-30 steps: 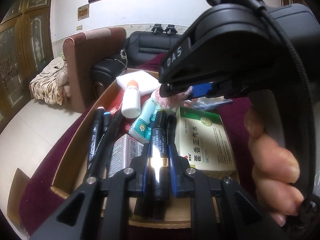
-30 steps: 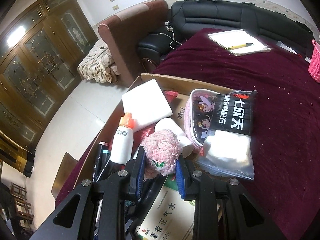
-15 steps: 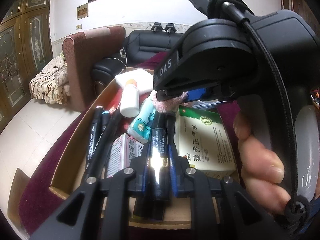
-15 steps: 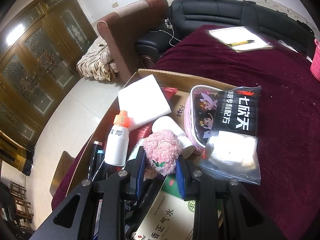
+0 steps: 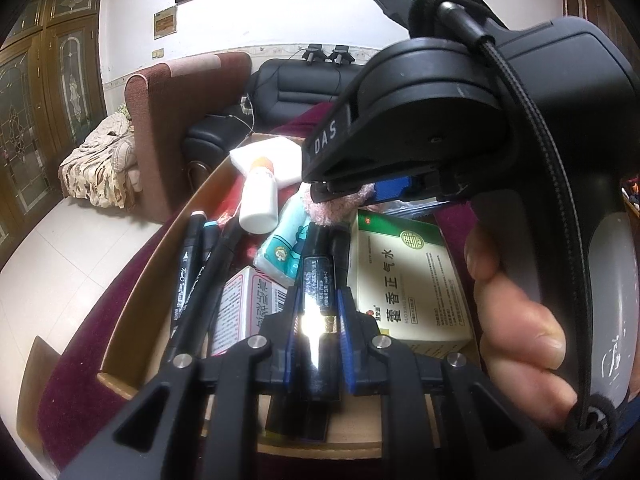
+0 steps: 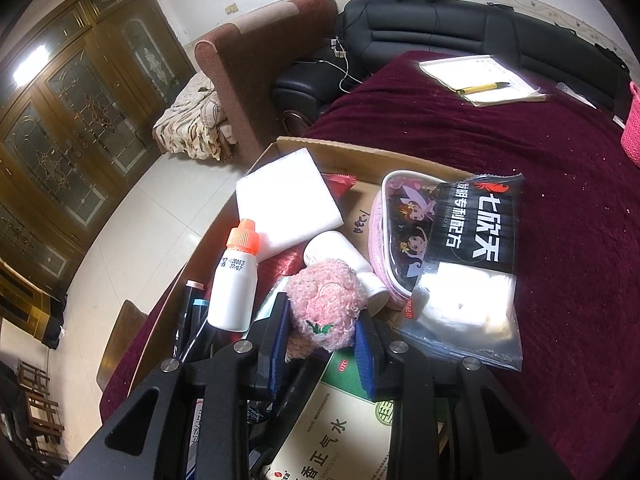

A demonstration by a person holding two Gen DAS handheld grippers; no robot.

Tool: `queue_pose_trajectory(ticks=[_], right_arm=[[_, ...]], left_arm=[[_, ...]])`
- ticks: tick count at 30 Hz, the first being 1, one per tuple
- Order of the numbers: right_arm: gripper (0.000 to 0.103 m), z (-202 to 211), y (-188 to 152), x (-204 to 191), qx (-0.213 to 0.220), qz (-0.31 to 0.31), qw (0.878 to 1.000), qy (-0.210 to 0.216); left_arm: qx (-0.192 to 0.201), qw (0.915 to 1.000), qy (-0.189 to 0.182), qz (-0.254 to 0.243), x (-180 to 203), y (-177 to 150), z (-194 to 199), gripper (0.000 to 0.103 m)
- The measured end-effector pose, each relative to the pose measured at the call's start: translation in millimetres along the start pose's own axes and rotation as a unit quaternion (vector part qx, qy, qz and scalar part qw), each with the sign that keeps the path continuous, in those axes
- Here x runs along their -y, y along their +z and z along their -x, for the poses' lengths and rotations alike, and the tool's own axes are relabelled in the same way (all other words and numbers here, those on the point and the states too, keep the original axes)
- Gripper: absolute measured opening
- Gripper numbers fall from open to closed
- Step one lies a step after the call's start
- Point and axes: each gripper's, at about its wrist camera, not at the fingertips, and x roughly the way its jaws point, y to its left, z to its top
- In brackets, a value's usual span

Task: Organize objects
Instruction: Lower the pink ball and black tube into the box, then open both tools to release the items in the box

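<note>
Markers [image 5: 196, 276] lie along the left side of the cardboard box [image 5: 132, 304] we are filling, black-barrelled and side by side. Just right of them stands a white bottle [image 6: 234, 286] with an orange cap, and behind it a white foam pad [image 6: 286, 206] rests against the box's far corner. Our left gripper [image 5: 318, 332] pinches a glossy black tube [image 5: 318, 280] tight between its blue pads, low over the box. Beside the tube lies the green and cream medicine carton [image 5: 404, 280]. Our right gripper [image 6: 322, 338] has the pink fuzzy toy [image 6: 326, 308] between its pads; the jaws have just been opening, though whether the pads press the wool now we cannot tell. Further right a cartoon pouch [image 6: 400, 236] and a black snack bag [image 6: 480, 224] overlap (partly on a clear zip bag [image 6: 468, 316]). The maroon tablecloth [image 6: 560, 200] spreads beyond.
</note>
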Motion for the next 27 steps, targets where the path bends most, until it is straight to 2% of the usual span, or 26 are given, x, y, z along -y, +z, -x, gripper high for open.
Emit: queue_pose_trajectory(ticks=[18,21,23,27], right_arm=[[0.038,12.5,0.5,2.3,0.010,-0.009,1.000,0.014],[0.044,18.7,-0.7,1.2,0.017,-0.008,1.000,0.014],[0.051,24.2,-1.2,2.0,0.023,-0.010,1.000,0.016],[0.056,33.3,-2.5,3.6,0.030,-0.013,0.999,0.021]], left_arm=[[-0.001,1.0000,0.001,-0.001,0.1,0.5,0.0,0.018],[0.000,1.0000,0.003,-0.001,-0.9,-0.8,3.9,0.019],[0.001,1.0000,0.004,-0.002,-2.3,-1.9,7.0,0.021],[0.007,0.9999,0.008,-0.003,-5.4,-2.2,12.4,0.026]])
